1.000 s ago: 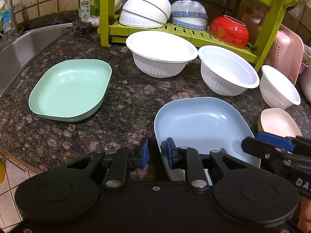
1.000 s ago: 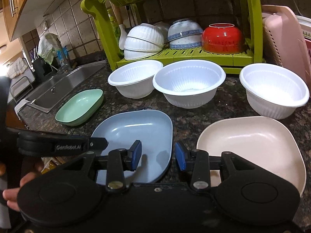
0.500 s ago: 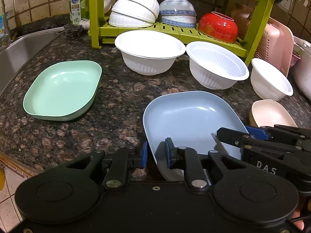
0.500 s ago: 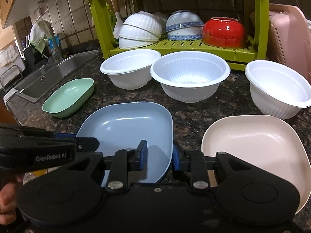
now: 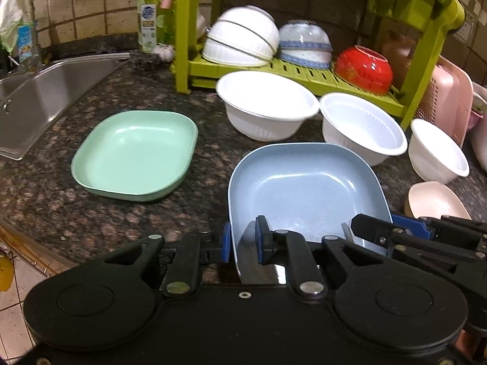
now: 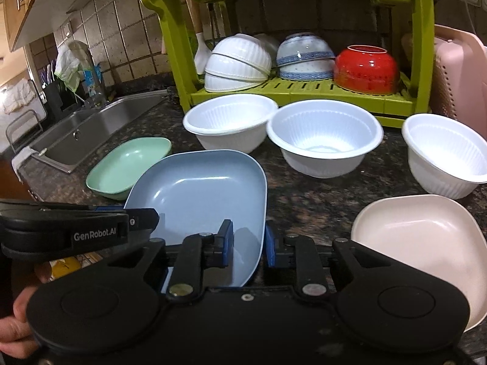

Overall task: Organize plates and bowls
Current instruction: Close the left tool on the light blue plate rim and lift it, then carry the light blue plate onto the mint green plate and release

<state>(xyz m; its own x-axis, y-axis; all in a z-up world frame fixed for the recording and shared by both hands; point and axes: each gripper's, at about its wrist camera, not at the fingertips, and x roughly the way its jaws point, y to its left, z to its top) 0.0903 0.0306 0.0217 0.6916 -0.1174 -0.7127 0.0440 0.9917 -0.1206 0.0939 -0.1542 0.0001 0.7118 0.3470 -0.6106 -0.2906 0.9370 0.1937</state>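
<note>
My left tongs (image 5: pixel 242 240) straddle the near left rim of the blue plate (image 5: pixel 304 188), one blue pad outside the wall and one inside, the gap narrow and pinched on the thin edge. My right tongs (image 6: pixel 248 240) do the same on the plate's near right rim, pads set close on either side of the wall. The blue plate is a smooth, matte, rounded square with a shallow upturned lip. Seen from the right, its near end looks tilted up off the speckled granite counter (image 5: pixel 106 213), though I cannot tell whether the far end touches.

To its left, apart from it, lies the green plate (image 5: pixel 134 155), same rounded-square shape, flat on the stone. To its right sits the pink plate (image 6: pixel 426 243), also the same form, pale and slightly grainy.

Behind them stand three white bowls in a row, left bowl (image 6: pixel 228 118), middle bowl (image 6: pixel 322 133) and right bowl (image 6: pixel 447 152), thin, glossy, with ribbed walls and rolled rims; the left two nearly touch.

The lime-green plastic rack (image 6: pixel 304 91) behind has a slatted shelf carrying upturned bowls: stacked white ribbed ones (image 6: pixel 237 60), a blue-banded pair (image 6: pixel 304 57) and a glossy red bowl (image 6: pixel 365 67). A steel sink (image 5: pixel 39 97) lies far left.
</note>
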